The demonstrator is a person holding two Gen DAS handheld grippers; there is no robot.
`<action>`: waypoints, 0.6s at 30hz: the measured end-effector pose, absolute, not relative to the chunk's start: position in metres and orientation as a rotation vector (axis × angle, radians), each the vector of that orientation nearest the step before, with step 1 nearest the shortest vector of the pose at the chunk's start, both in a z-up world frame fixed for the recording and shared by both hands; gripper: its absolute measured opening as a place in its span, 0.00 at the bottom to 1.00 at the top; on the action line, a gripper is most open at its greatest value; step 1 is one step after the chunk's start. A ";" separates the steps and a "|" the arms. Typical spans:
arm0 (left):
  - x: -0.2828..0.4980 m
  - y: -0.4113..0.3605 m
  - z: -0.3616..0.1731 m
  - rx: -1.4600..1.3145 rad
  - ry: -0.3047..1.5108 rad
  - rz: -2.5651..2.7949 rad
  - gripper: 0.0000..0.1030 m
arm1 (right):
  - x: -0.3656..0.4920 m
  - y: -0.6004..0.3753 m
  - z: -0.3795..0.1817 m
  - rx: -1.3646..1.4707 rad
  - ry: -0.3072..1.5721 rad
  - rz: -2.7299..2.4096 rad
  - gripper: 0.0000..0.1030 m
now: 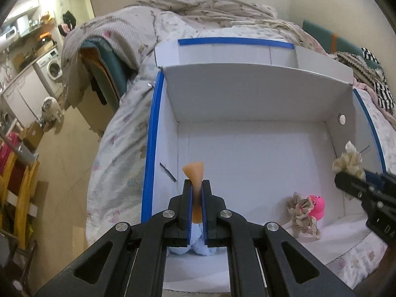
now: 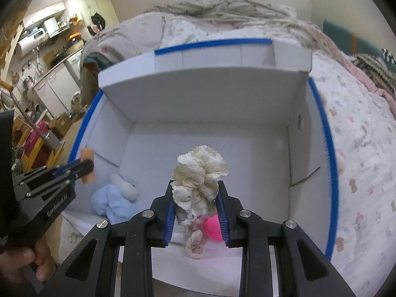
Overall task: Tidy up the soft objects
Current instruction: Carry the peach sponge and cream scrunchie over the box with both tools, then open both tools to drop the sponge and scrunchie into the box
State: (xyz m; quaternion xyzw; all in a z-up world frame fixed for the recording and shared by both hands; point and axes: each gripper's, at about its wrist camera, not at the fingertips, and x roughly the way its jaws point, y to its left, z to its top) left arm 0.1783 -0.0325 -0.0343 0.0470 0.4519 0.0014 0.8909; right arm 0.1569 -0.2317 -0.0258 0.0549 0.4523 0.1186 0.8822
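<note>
A white box with blue edges (image 1: 151, 133) (image 2: 330, 173) stands open on the bed. My left gripper (image 1: 196, 188) is shut on a flat orange soft piece (image 1: 194, 170), held above the box's left side; it also shows in the right wrist view (image 2: 86, 165). A light blue plush (image 2: 111, 204) lies on the box floor below it. My right gripper (image 2: 196, 198) is shut on a cream ruffled scrunchie (image 2: 198, 173), held over the box's right side. A pink toy (image 1: 316, 205) and a floral scrunchie (image 1: 303, 216) lie on the box floor beneath.
The box's lid (image 1: 247, 74) stands upright at the back. A floral quilt (image 2: 358, 160) covers the bed around the box, with bunched blankets (image 1: 198, 7) behind. Kitchen counters and a washing machine (image 1: 53, 68) are at the far left, and yellow wooden furniture (image 1: 19, 188) stands lower left.
</note>
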 end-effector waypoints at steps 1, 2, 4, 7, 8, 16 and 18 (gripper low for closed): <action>0.180 -0.031 -0.036 0.089 0.944 0.004 0.06 | 0.157 -0.231 -0.028 0.107 0.950 0.249 0.31; 0.181 -0.030 -0.037 0.083 0.948 0.007 0.06 | 0.156 -0.231 -0.031 0.100 0.958 0.251 0.31; 0.183 -0.028 -0.039 0.075 0.953 0.010 0.06 | 0.156 -0.231 -0.034 0.094 0.971 0.255 0.31; 0.185 -0.029 -0.043 0.071 0.958 -0.004 0.06 | 0.157 -0.233 -0.038 0.090 0.989 0.256 0.31; 0.184 -0.030 -0.043 0.073 0.958 -0.017 0.06 | 0.157 -0.233 -0.039 0.088 0.997 0.254 0.31; 0.182 -0.044 -0.046 0.112 0.953 -0.055 0.07 | 0.158 -0.236 -0.043 0.092 1.020 0.242 0.31; 0.183 -0.043 -0.049 0.111 0.959 -0.051 0.07 | 0.159 -0.236 -0.043 0.090 1.022 0.240 0.31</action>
